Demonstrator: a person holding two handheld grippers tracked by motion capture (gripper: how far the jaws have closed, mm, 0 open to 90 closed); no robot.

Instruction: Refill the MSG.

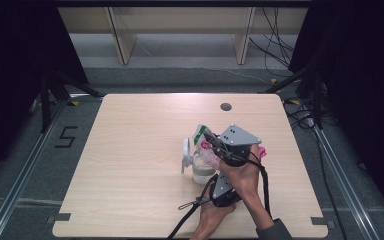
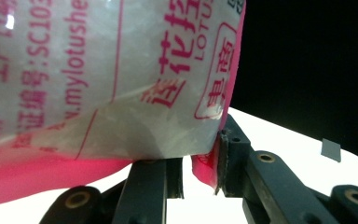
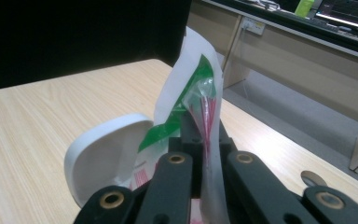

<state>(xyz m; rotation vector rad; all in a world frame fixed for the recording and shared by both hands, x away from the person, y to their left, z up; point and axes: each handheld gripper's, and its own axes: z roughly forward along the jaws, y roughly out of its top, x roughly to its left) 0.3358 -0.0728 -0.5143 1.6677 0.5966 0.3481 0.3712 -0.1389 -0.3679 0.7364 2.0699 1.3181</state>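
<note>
A clear plastic bag (image 1: pixel 206 151) with pink and green print hangs tilted over a clear jar (image 1: pixel 203 173) on the table. The jar holds white grains, and its white lid (image 1: pixel 186 149) is flipped open to the left. My right gripper (image 1: pixel 214 144), under its grey plate, is shut on the bag's top edge (image 3: pixel 193 88), with the lid (image 3: pixel 105 156) just beyond. My left gripper (image 1: pixel 217 181) sits lower and nearer the person. It is shut on the bag's pink bottom corner (image 2: pixel 204 169), and the printed bag (image 2: pixel 98 70) looms above the left gripper (image 2: pixel 200 156).
The wooden table (image 1: pixel 130 165) has bare surface left of and behind the jar. A round grommet hole (image 1: pixel 225 106) lies at the far edge. A black cable (image 1: pixel 187 210) trails toward the front edge. Shelf legs and cables stand on the floor beyond.
</note>
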